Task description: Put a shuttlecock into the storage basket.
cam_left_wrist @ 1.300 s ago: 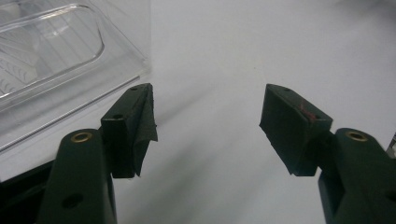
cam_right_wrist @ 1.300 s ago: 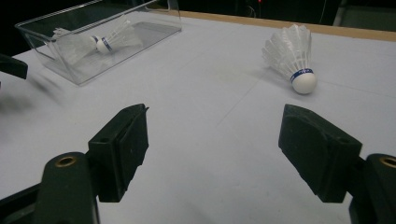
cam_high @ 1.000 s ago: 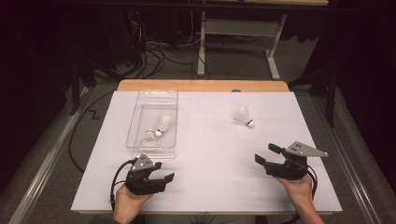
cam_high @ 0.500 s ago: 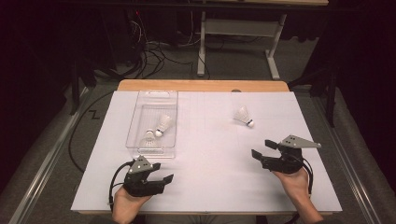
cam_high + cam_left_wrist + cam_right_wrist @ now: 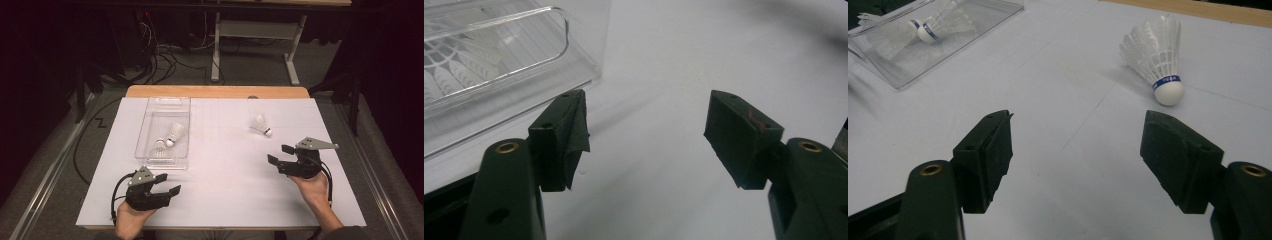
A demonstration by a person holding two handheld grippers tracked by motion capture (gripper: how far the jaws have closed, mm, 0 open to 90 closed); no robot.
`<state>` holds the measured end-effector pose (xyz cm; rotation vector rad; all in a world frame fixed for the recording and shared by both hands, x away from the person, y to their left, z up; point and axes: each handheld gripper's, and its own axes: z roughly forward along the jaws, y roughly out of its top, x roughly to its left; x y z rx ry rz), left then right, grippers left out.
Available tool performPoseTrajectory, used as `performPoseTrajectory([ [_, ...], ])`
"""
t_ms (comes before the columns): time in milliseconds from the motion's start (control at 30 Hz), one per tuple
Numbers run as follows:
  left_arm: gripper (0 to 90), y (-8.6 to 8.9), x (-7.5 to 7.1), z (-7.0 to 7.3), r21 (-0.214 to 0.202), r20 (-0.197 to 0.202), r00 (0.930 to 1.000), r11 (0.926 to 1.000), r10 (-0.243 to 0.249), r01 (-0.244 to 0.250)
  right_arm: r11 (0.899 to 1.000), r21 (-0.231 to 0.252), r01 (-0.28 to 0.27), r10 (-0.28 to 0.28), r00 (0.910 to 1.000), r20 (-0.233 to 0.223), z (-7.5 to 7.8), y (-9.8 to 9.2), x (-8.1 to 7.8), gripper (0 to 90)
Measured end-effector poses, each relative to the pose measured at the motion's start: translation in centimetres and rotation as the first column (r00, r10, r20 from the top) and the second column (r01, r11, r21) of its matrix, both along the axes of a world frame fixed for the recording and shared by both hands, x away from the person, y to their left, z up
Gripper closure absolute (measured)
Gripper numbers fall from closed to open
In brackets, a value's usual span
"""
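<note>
As seen, shuttlecock (image 5: 1154, 59) beyond right tool (image 5: 1075, 150).

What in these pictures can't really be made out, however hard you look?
- Printing on the blue band of the loose shuttlecock: too small, right gripper view.
- Shuttlecocks in the clear box: cut off by the frame edge and blurred behind the wall, left gripper view.
- Small grey mark at the table's far edge: too small, high view.
- Floor under the far desk: too dark, high view.

White shuttlecock (image 5: 1156, 59) on its side, cork toward camera, on white table sheet.
</note>
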<state>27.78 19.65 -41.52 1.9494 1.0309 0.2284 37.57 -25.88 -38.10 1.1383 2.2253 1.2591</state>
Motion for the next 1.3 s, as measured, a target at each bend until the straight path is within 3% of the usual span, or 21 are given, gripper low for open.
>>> performPoseTrajectory([
  [400,34.3,0.8,0.0,0.3,-0.013,0.037,0.9993,0.9999,0.004,-0.004,0.999,-0.047,0.017,-0.018,0.9996,-0.023,0.2,0.5,1.7,31.2],
  [533,34.2,1.0,0.3,0.3,-0.037,0.032,0.9994,0.9993,0.010,-0.009,0.998,-0.057,0.022,-0.024,0.9992,-0.031,0.3,0.5,2.2,31.4],
  [1300,33.7,2.1,0.9,0.4,-0.016,0.046,0.9988,0.9998,0.016,-0.016,0.991,-0.126,0.050,-0.059,0.9960,-0.067,1.1,0.9,5.3,31.9],
])
